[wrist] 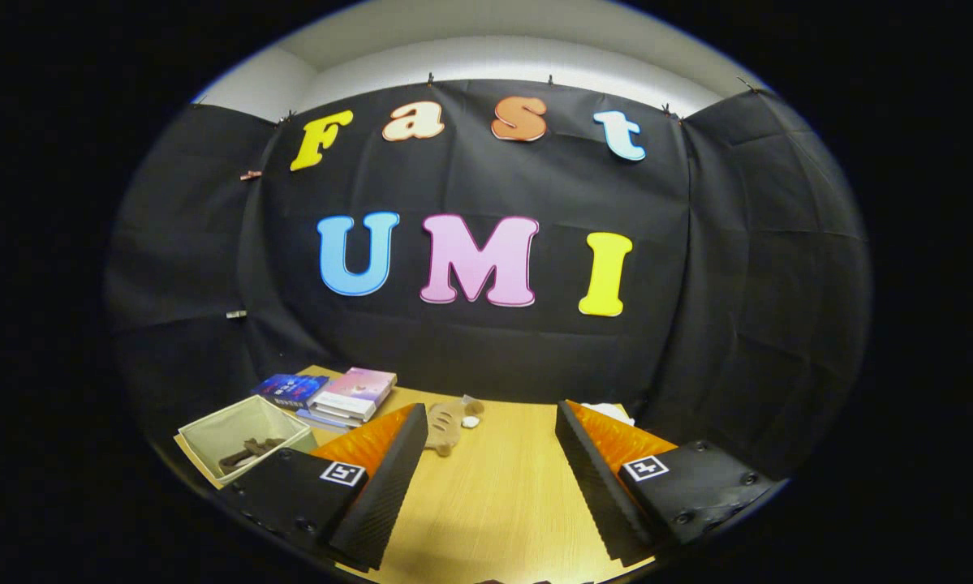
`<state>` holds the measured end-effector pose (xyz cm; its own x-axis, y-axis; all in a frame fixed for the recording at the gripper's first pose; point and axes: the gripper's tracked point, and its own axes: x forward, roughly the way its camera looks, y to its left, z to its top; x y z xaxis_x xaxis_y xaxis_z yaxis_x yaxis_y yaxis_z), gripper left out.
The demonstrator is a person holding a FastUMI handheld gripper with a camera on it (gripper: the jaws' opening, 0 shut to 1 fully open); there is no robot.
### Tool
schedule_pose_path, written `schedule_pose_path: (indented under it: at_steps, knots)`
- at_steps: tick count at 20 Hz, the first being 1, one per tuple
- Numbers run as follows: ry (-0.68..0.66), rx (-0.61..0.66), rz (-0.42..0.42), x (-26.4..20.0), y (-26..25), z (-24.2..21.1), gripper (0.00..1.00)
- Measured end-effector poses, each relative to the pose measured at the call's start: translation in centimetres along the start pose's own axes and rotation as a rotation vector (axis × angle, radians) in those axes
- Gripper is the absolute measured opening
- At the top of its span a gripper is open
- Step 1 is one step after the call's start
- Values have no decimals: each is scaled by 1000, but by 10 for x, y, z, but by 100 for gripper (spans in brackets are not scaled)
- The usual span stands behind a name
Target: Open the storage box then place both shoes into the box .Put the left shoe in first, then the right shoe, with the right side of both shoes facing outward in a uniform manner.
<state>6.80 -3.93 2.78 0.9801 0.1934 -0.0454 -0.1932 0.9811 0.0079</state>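
Nothing that can be safely called the storage box or the shoes is made out here, tbh. An open beige bin [243, 434] with something dark inside is seen left of the tool [490, 478], beside its left finger. Stacked books [348, 395] sit beyond the bin. The tool is held wide open over the bench [494, 495], nothing gripped.
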Motion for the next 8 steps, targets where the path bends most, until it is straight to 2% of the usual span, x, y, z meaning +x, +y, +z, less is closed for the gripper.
schedule_pose_path:
  at_steps: [4,8]
  knots:
    - [-15,28,49,-4,6,-4,99]
    - [-56,54,51,-10,-4,0,98]
